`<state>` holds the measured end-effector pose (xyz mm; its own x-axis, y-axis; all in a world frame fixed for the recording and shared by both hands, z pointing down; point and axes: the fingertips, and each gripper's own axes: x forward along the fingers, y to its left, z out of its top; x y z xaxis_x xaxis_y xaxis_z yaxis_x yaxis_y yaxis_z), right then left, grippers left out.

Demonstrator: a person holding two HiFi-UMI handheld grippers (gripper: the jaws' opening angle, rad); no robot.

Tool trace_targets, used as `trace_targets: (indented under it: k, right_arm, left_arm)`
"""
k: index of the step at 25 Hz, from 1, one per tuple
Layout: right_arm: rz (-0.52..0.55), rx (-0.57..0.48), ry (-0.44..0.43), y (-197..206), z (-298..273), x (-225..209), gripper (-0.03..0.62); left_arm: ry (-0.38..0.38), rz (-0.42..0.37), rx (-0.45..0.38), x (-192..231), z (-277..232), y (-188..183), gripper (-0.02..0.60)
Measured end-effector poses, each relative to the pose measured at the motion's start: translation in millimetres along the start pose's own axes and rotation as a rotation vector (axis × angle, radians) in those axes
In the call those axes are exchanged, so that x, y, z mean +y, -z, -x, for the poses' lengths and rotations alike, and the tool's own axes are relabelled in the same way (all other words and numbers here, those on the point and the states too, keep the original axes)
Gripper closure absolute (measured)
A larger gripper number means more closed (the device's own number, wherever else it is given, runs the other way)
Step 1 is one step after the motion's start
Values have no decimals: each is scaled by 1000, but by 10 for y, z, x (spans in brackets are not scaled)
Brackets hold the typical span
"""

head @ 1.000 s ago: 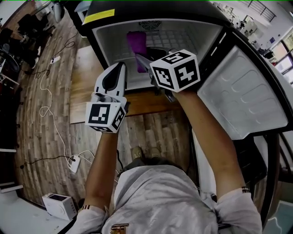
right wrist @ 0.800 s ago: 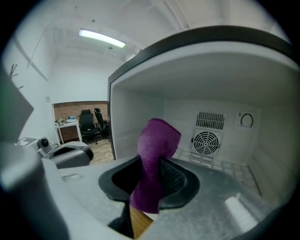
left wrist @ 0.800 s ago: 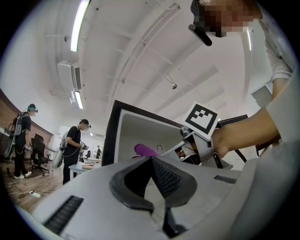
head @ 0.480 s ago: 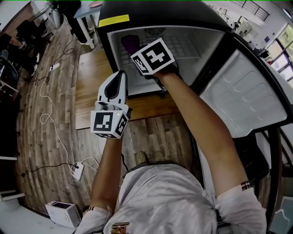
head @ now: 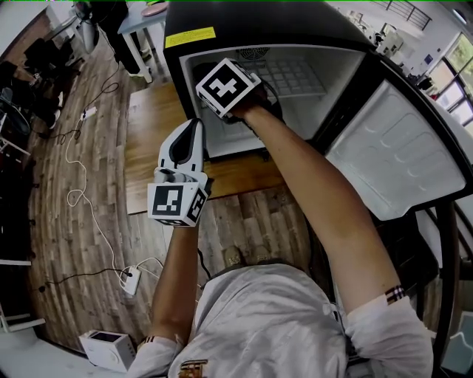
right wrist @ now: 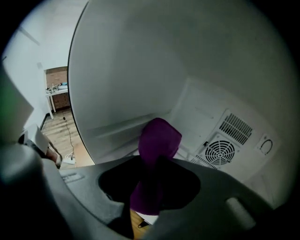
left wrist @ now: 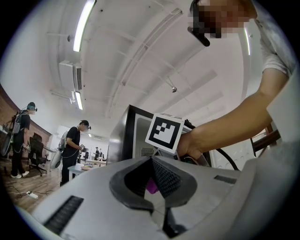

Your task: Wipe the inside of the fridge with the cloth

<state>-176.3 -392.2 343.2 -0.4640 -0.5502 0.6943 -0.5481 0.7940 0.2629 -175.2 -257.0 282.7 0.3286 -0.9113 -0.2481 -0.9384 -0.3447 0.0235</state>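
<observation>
Pushing my right claw [right wrist: 149,190] deeper into the fridge [head: 259,22]; clenched on the purple cloth [right wrist: 158,140], now near the fridge's back wall, so wiping looks underway; left claw [head: 192,129] closed, empty, outside the fridge.

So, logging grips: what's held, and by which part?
The right gripper clamps the purple cloth around its middle; the left gripper is shut on nothing.

The fridge [head: 259,18] stood open frontward, its door [head: 395,155] swung clear to the fridge's right. Inside the fridge, right tongs [right wrist: 150,187] with cloth [right wrist: 158,138] filled the left side; a wire shelf [head: 295,74] spanned the right.
</observation>
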Motion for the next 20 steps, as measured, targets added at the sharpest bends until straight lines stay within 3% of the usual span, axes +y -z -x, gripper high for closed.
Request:
trace_targets:
  k: [6, 13, 20]
  right_arm:
    - [103, 23, -19, -68, -124, 45, 484]
    - [152, 91, -23, 8, -171, -39, 484]
    - [168, 158, 52, 352, -70, -570, 484]
  left_arm:
    - [6, 1, 10, -6, 19, 20, 583]
    - [13, -2, 15, -45, -9, 29, 583]
    - [27, 3, 25, -128, -92, 99, 583]
